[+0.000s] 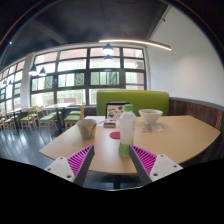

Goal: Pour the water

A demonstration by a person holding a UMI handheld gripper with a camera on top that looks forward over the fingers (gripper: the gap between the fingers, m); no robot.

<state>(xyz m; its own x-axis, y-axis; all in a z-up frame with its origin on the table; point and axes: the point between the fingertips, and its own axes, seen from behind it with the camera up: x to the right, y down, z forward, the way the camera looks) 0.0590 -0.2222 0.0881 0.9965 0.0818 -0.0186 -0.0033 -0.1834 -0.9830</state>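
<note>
A pale green plastic bottle with a white cap [127, 131] stands upright on the light wooden table [175, 135], just ahead of my fingers and a little right of the middle between them. A white bowl [150, 117] stands farther back to its right. A tan cup [87, 127] stands to the bottom left of the bottle. My gripper [112, 166] is open and empty, its magenta pads [79, 160] spread wide near the table's front edge, short of the bottle.
A small box or card [116, 111] stands at the far side of the table. A green bench back [140, 100] lies behind it. More tables and chairs [40, 117] line the large windows at the left.
</note>
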